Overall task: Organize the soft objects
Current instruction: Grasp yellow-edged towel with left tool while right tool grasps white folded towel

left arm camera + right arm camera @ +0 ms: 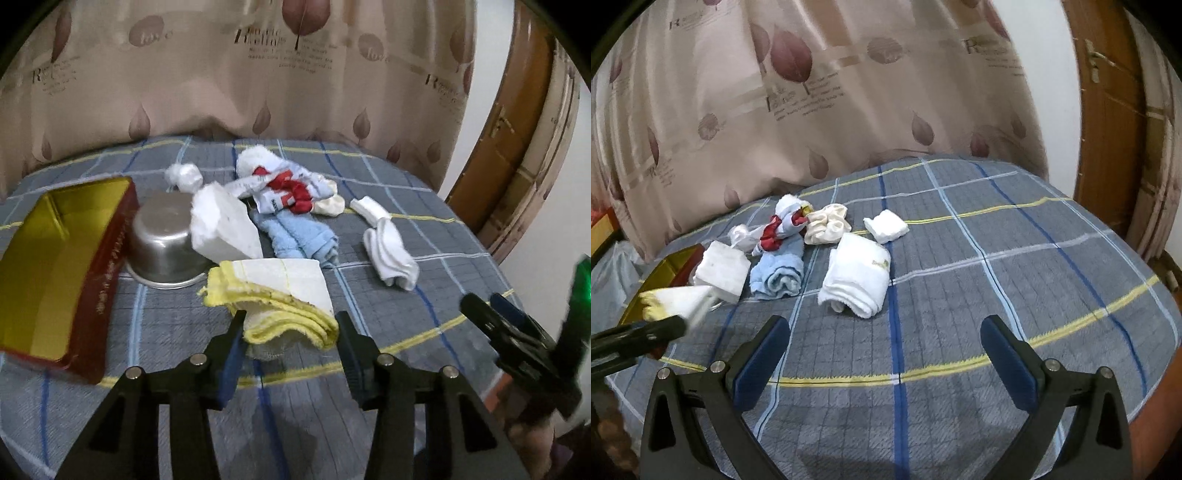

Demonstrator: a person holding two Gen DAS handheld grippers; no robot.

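My left gripper [291, 328] is shut on a folded yellow-and-white cloth [273, 295] and holds it above the plaid table cover; the cloth also shows at the left of the right wrist view [676, 299]. A red tin box with a gold inside [55, 266] lies open to its left. My right gripper [886, 332] is open and empty over the cover, short of a rolled white towel [857, 277]. Further back lie a rolled light blue towel [779, 275], a white foam block [722, 271], cream socks [827, 225], a small folded white cloth [886, 226] and a red-and-white cloth [775, 232].
An upturned steel bowl [166, 240] stands between the tin box and the foam block [221, 229]. A leaf-print curtain [849, 92] hangs behind the table. A wooden door [1108, 129] is at the right. The plaid cover [997, 277] falls away at its front and right edges.
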